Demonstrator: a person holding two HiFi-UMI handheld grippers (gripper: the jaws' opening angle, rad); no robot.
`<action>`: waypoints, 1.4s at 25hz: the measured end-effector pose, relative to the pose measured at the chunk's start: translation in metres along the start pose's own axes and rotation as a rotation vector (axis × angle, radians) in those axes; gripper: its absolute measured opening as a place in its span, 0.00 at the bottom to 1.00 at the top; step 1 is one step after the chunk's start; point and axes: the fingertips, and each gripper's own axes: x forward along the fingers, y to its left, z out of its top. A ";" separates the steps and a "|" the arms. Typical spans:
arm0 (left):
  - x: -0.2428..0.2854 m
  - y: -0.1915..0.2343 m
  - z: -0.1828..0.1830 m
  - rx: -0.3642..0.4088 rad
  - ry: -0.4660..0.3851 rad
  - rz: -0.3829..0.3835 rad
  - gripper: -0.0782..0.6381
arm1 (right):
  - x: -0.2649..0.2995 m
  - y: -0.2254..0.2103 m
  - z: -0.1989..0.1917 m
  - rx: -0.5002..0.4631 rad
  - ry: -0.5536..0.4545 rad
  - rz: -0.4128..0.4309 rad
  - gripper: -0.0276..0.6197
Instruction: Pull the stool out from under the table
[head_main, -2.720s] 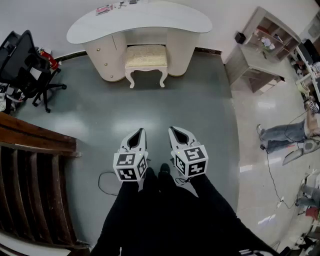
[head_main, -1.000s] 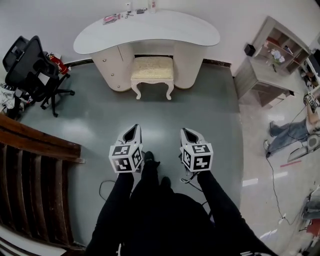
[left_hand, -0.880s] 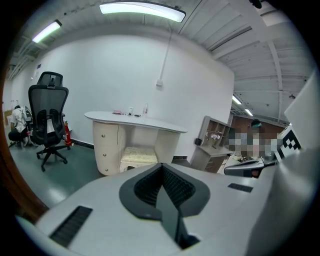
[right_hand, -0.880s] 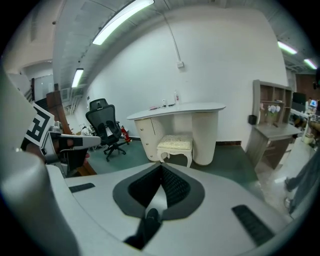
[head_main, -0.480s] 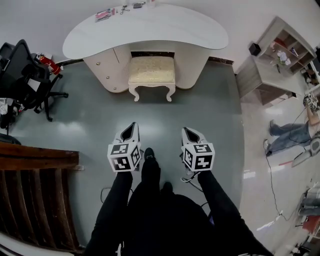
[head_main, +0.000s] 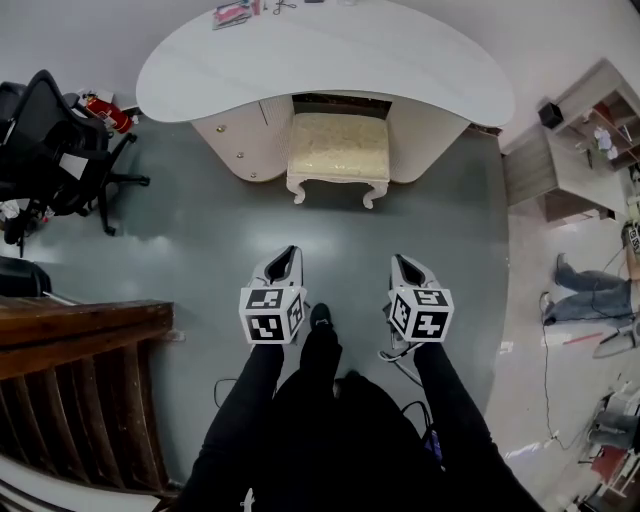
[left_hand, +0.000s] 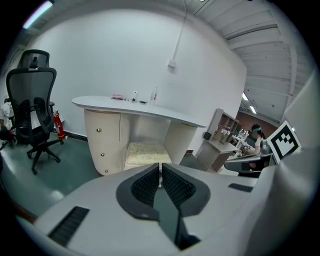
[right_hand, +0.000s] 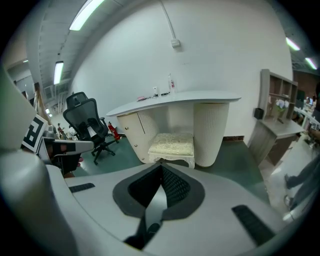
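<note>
Grey-green floor (head_main: 200, 230) spreads before the curved white table (head_main: 330, 60), which stands against the wall. Under the table's middle sits the cushioned stool (head_main: 338, 148), partly tucked in. Well short of the table hover the left gripper (head_main: 288, 254) and the right gripper (head_main: 401, 262), jaws pressed together on nothing.

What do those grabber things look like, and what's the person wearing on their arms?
Each is a white pointed shell, the left gripper and the right gripper, with dark ribbed pads inside. Each carries a white cube printed with black square markers. The sleeves are black.
</note>
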 end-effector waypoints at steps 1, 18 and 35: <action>0.005 0.007 0.003 -0.002 0.002 0.000 0.12 | 0.007 0.000 0.003 0.008 0.004 -0.006 0.05; 0.102 0.058 -0.033 0.009 0.130 0.081 0.35 | 0.107 -0.053 -0.007 -0.047 0.109 -0.043 0.09; 0.281 0.138 -0.132 0.142 0.241 0.171 0.54 | 0.299 -0.142 -0.066 -0.087 0.172 -0.132 0.51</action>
